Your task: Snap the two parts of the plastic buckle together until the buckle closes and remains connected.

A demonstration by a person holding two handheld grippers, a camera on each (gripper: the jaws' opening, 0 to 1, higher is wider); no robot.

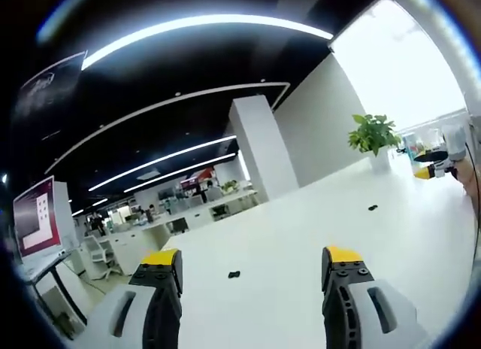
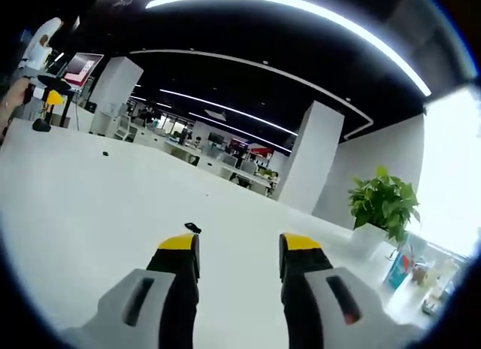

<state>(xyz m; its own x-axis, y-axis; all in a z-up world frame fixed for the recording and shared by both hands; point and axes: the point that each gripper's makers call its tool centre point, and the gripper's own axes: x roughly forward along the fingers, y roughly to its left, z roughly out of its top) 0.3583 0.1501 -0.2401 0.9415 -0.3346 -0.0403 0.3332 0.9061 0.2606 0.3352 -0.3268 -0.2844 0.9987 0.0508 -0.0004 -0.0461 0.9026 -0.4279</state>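
So, both buckle halves are lying loose on the long white counter (image 1: 301, 236), well apart from each other, so nothing is snapped together yet.

In the left gripper view, one small black plastic buckle piece (image 1: 234, 274) is sat on the bare top just ahead, between the jaws of the left hand-held gripper (image 1: 252, 270), which are spread wide and hold nothing. A second small black plastic buckle piece (image 1: 373, 207) is seen farther off toward the counter's far edge, near the green potted plant (image 1: 373, 133).

In the right gripper view, a small dark piece (image 2: 193, 229) is just past the left jaw tip of the right hand-held gripper (image 2: 237, 255), also spread and empty. Probably each jaw pair is kept open for pickup.
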